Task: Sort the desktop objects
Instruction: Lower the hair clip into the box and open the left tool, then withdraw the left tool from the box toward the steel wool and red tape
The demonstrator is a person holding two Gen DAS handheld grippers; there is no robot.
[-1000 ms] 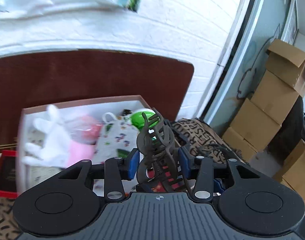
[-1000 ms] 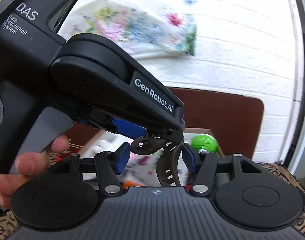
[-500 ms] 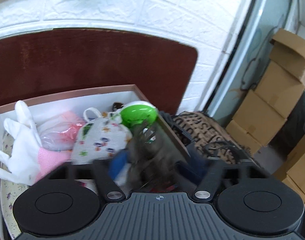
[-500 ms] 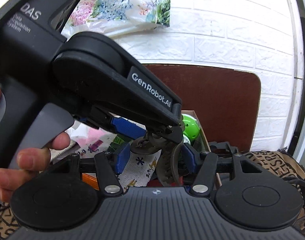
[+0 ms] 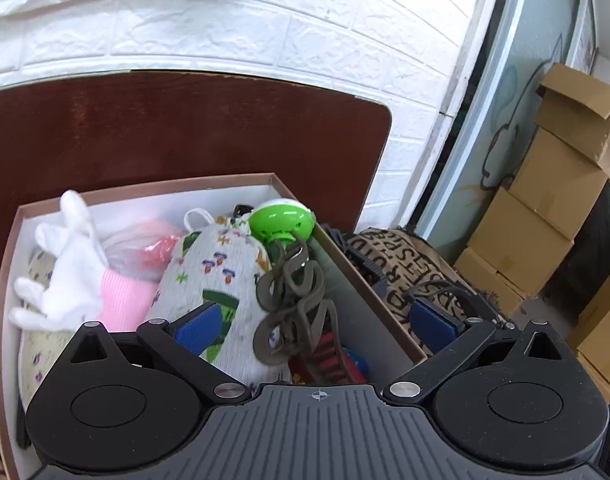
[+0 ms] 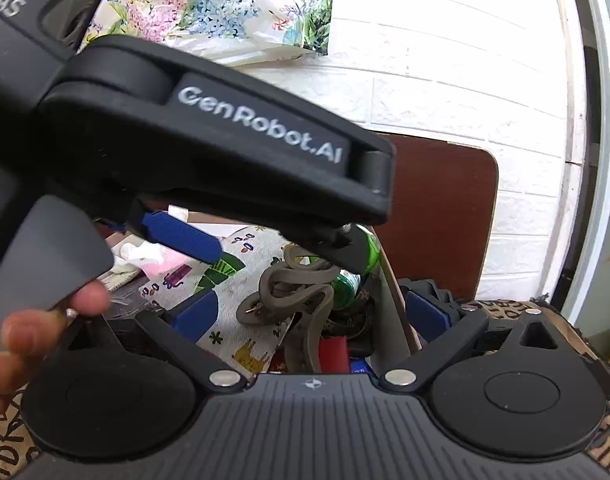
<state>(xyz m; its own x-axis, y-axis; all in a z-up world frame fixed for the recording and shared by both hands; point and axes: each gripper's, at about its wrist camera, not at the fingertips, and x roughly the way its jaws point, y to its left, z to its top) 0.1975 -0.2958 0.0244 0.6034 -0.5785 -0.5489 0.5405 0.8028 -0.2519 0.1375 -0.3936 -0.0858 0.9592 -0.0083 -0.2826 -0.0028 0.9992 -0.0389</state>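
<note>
A brown hair claw clip (image 5: 293,304) lies loose in the white-lined cardboard box (image 5: 145,189), leaning on a patterned fabric pouch (image 5: 221,268) near the box's right wall. My left gripper (image 5: 313,326) hangs over it with jaws opening wide, and its blue pads (image 5: 197,326) are clear of the clip. My right gripper (image 6: 309,315) is also opening, with the clip (image 6: 293,288) lying between and below its pads, untouched. The left tool's black housing (image 6: 225,128) fills the upper left of the right wrist view.
The box also holds a white glove (image 5: 65,264), a pink item (image 5: 125,296), a green round object (image 5: 281,220) and a red and black thing. A person's fingers (image 6: 25,328) grip the left tool. Letter-print cloth (image 5: 405,256) lies right of the box, and cardboard cartons (image 5: 545,216) stand further right.
Both grippers were shut on the hair clip; now both have spread wide and the clip has dropped into the box. The left view has sunk toward the box.
</note>
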